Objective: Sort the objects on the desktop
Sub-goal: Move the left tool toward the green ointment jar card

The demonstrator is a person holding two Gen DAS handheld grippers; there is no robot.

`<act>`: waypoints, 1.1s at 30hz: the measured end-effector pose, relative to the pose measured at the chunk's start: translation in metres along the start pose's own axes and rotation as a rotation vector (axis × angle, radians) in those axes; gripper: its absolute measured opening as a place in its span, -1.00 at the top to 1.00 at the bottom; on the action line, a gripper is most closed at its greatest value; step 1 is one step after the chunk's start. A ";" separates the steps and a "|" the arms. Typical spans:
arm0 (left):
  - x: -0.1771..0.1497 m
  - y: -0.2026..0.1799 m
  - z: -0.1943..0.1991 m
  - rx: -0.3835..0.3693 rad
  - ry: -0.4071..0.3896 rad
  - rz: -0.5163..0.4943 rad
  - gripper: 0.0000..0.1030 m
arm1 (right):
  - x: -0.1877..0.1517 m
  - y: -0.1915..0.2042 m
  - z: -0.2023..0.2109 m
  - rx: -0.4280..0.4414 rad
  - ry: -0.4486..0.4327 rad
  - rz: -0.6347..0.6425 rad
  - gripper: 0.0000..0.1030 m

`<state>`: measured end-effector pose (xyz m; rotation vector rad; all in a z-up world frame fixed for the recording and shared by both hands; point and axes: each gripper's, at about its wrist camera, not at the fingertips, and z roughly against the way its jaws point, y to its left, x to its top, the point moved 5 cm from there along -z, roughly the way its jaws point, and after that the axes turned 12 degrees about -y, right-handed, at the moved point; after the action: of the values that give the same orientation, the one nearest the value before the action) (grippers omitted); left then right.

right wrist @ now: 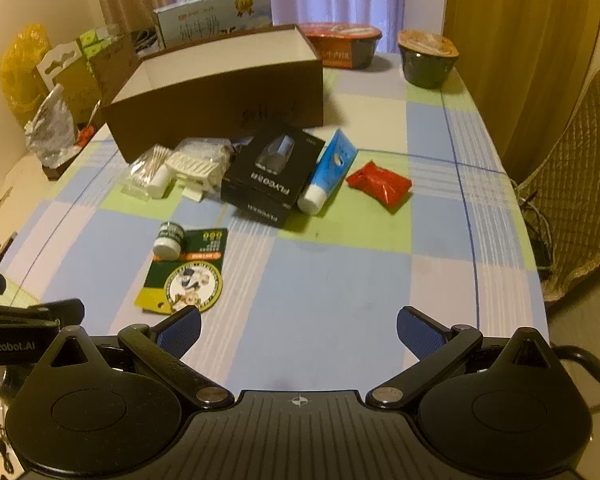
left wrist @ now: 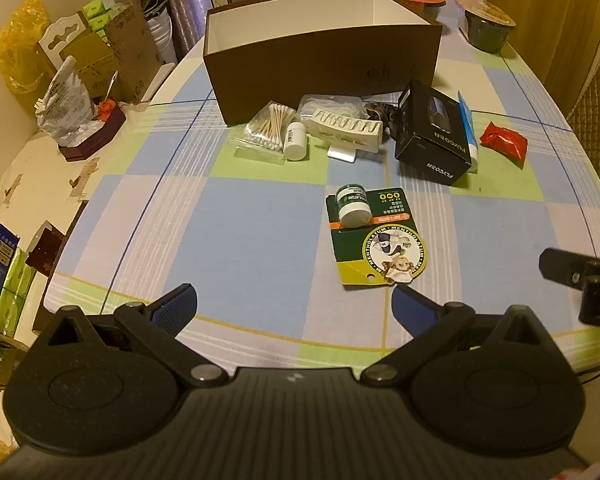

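Far left of the cluster: a bag of cotton swabs (left wrist: 266,126) with a small white bottle (left wrist: 295,141) lying against it, both just in front of the open brown box (left wrist: 324,68), likely the bin meant for the sorted items, standing far on the checked tabletop (left wrist: 240,240). Next right: a white ribbed holder (left wrist: 346,130), then a black Flyco box (left wrist: 432,136) tilted on its side, touching a blue-and-white tube (right wrist: 328,172) wedged along its right face. Further right and apart: a red packet (left wrist: 504,144). Nearer, alone on the cloth: a green Mentholatum card (left wrist: 374,240) with a small jar (left wrist: 354,205) resting on its far end, the closest item and probably the easiest first pick.

Left gripper (left wrist: 294,300): hovering low over the near tabletop, jaws spread wide, holding nothing, aimed roughly at the card. Right gripper (right wrist: 298,328): same posture, jaws wide apart and empty, over bare cloth to the right. Nothing seen inside the box from here.
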<state>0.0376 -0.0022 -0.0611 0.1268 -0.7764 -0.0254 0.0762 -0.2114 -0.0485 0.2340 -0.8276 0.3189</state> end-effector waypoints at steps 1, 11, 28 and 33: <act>0.000 0.000 -0.001 -0.002 0.001 0.000 -0.99 | 0.001 0.000 0.000 0.001 -0.006 -0.001 -0.97; 0.002 0.004 -0.021 -0.030 0.023 0.006 -0.98 | 0.002 -0.001 -0.014 0.019 0.027 -0.023 -0.97; 0.017 -0.007 -0.057 -0.089 0.038 -0.015 -0.98 | 0.014 -0.010 -0.044 0.008 0.052 -0.038 -0.97; 0.019 -0.011 -0.068 -0.104 0.051 -0.023 -0.97 | 0.016 -0.012 -0.053 0.009 0.056 -0.050 -0.97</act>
<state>0.0992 -0.0069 -0.0974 0.0371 -0.7216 -0.0837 0.1269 -0.2024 -0.0718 0.2526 -0.7639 0.2809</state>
